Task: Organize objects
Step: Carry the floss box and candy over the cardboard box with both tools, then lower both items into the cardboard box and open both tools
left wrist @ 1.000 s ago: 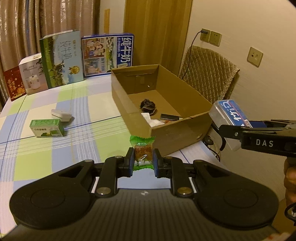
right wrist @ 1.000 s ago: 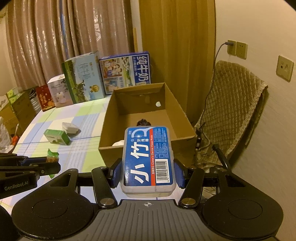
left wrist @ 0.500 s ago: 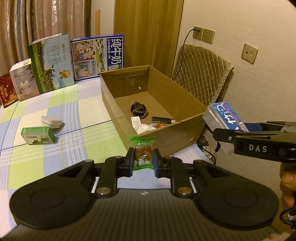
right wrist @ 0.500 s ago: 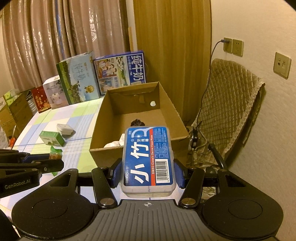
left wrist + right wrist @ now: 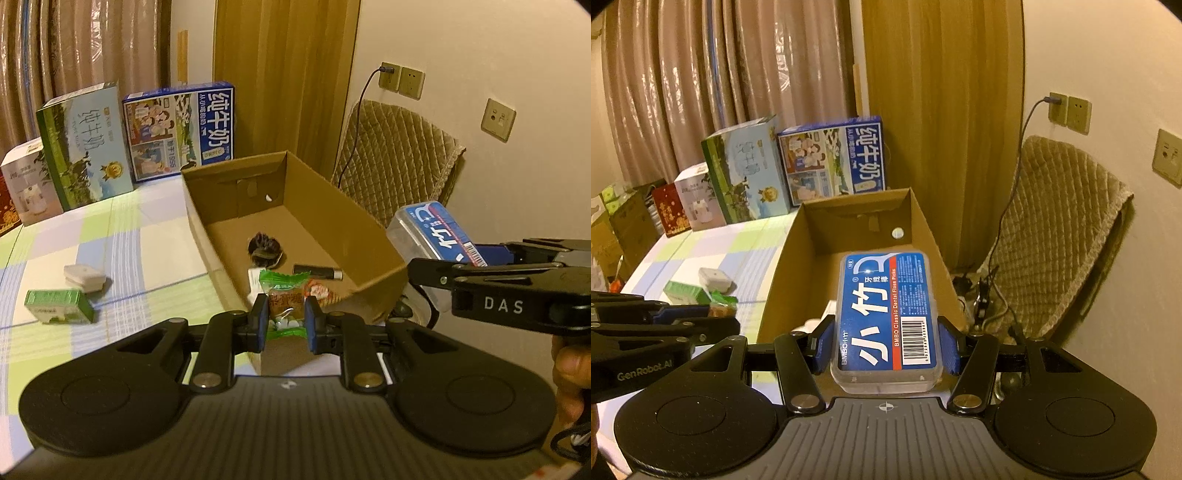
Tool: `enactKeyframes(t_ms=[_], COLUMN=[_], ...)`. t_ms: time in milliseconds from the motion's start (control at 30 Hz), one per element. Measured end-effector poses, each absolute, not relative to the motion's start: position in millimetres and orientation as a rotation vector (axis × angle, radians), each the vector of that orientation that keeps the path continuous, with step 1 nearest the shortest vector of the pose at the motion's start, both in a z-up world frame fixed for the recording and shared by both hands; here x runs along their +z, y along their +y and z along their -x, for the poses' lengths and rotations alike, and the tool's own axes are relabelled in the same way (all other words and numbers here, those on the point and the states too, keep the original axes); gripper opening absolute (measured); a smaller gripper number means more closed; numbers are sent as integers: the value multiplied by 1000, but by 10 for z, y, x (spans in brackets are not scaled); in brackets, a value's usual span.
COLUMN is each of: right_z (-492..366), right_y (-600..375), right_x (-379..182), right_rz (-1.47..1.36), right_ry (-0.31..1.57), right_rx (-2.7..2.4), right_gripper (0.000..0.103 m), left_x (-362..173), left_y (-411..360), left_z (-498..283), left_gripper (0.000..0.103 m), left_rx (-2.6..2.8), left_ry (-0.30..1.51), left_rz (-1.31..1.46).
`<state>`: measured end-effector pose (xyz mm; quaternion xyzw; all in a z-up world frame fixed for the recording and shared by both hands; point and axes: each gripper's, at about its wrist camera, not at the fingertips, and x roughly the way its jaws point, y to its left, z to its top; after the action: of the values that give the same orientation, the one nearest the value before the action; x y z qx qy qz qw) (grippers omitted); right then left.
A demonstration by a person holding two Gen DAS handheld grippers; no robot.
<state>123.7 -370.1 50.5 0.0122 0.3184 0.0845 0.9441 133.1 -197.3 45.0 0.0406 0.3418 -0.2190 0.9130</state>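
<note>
Both loads closer to the box point(image 5: 295, 221) now than a second back: earlier the near wall sat well ahead of the left gripper point(image 5: 283, 325), now right up against it, with the snack point(image 5: 284, 295) hanging just over the near corner. Box contents more exposed too, dark clump point(image 5: 265, 251) and black stick point(image 5: 317, 272) on the floor plus something white by the near wall. Left gripper pinching the green-wrapped snack tight, same grip as before. Right gripper point(image 5: 886, 347) clamped on the floss case point(image 5: 886, 314) by its long sides, no change in the hold either; from its own view the case now covers part of the box interior instead of sitting in front of the near wall. In the left view the case hangs past the box's right rim, off the counter point(image 5: 110, 236) side. So, carry phase nearly over by the look of it, drop-off probably next, though neither thing inside yet. Still left outside on the counter, left of the box: green packet point(image 5: 59, 311) and white block point(image 5: 85, 277), near each other. Milk cartons point(image 5: 177, 129) standing behind the box, untouched.
</note>
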Motion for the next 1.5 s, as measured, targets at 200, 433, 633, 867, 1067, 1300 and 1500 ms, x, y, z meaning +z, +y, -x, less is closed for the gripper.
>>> enactKeyframes(t_ms=[200,433,633,867,1067,1300,1500], right_z=[-1556,-1893,-2076,-2147,-2154,-2209,-2327], right_y=[-3729,-3827,-3895,-3912,-3894,-3793,-3844], right_x=[520,447,327,257,220,198,186], right_rz=[-14,-18,-31,-38,-52,-82,-193], right_ry=[641,649,670,683,690,689,630], right_rx=[177,165,153,153,162,202,230], right_gripper=[53,53,53,53,53,53,74], left_x=[449,326,190,129,156,139,144], left_y=[-2131,-2268,-2335,-2302,-2060,-1792,-1654], left_z=[-1665,-2037,-2259,-2438,-2389,-2269,-2199], left_gripper=[16,16,16,37,37,37,39], left_rx=[-460,-464,-473,-459,-414,-373,-348], left_ry=[711,736,739,736,735,750,749], left_rz=[-80,-86,-83,-68,-36,10,29])
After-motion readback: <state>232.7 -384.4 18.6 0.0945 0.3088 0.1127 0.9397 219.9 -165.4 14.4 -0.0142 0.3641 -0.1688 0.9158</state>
